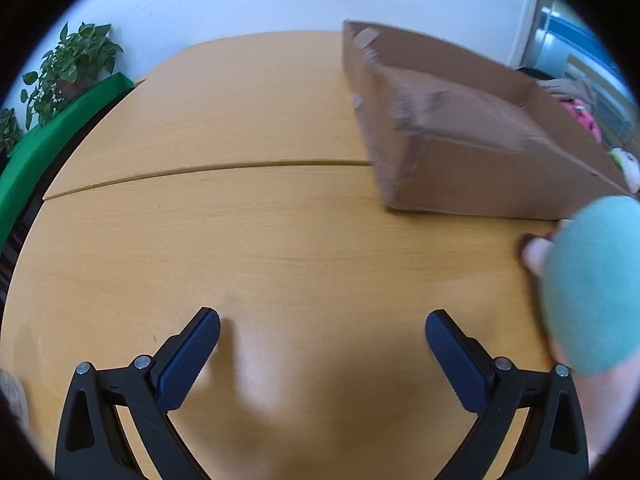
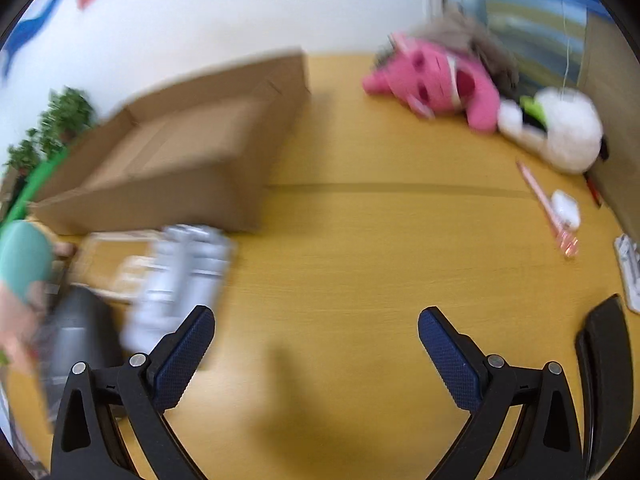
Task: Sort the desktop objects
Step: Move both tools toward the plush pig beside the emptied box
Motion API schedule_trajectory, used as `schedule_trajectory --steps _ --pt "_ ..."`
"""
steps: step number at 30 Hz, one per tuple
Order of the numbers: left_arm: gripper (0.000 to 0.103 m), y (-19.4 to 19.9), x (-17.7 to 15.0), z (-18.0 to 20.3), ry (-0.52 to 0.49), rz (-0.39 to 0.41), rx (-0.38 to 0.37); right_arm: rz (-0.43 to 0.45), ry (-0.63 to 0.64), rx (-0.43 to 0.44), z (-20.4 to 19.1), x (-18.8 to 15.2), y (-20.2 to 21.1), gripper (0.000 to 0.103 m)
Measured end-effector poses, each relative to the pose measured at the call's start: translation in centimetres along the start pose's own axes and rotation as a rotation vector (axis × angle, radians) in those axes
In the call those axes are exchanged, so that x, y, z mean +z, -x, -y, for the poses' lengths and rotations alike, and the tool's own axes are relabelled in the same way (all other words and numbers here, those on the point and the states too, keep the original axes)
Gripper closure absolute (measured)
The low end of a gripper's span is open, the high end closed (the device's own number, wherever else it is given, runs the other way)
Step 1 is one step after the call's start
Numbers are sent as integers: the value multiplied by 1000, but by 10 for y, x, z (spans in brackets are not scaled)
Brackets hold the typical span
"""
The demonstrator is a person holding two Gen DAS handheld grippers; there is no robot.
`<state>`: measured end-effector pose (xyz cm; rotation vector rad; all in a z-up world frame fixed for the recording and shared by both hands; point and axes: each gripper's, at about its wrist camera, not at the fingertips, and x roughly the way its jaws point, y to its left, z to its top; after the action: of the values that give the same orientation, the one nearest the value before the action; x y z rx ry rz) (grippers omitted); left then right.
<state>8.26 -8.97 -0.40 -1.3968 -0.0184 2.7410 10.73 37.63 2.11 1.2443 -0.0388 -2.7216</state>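
An open cardboard box point(image 1: 460, 136) lies on the wooden table point(image 1: 240, 240), right of centre in the left wrist view; it shows blurred at the left in the right wrist view point(image 2: 180, 152). My left gripper point(image 1: 322, 334) is open and empty above bare table. My right gripper point(image 2: 316, 330) is open and empty. A pink plush toy point(image 2: 436, 80) and a white plush toy point(image 2: 560, 128) lie at the far right. A pink pen point(image 2: 546, 204) and a small white object point(image 2: 566, 208) lie nearer. A teal-sleeved arm point(image 1: 592, 280) is at the right edge.
Potted plants point(image 1: 72, 64) and a green strip point(image 1: 52, 136) stand beyond the table's left edge. A blurred grey and black device point(image 2: 176, 280) is left of my right gripper. A black curved object point(image 2: 604, 360) and a white item point(image 2: 630, 268) lie at the right edge.
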Motion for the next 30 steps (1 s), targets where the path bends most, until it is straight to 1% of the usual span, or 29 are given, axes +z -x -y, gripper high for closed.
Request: schedule_trajectory --steps 3,6,8,9,12,14,15,16,19,20,23,27,30 --pt "1 59 -1 45 -72 122 -19 98 23 65 -35 4 51 0" --pt "1 123 2 94 -106 264 -47 169 25 118 -66 10 84 0" --pt "1 148 2 123 -130 311 -69 197 33 121 -85 11 97 0" --pt "0 155 3 135 -138 319 -74 214 34 112 -95 10 101 0" --pt "1 159 -2 165 -142 310 -71 219 34 99 -120 5 107 0" --pt "1 153 -2 171 -140 295 -112 212 30 96 -125 1 104 0" --pt "1 150 -2 172 -136 289 -128 204 30 92 -128 -2 103 0" --pt "1 147 -3 173 -131 286 -127 193 36 84 -131 -3 99 0" --pt "1 142 -3 173 -113 277 -94 163 67 51 -140 -7 90 0" --pt "1 139 -4 172 -104 269 -94 156 76 49 -142 -8 87 0" --pt "1 134 -4 170 -95 248 -106 145 98 55 -150 -9 80 0" --pt "1 129 1 167 -92 252 -110 136 113 66 -158 -10 74 0" --pt "1 121 2 163 -82 239 -113 129 111 97 -164 -11 70 0"
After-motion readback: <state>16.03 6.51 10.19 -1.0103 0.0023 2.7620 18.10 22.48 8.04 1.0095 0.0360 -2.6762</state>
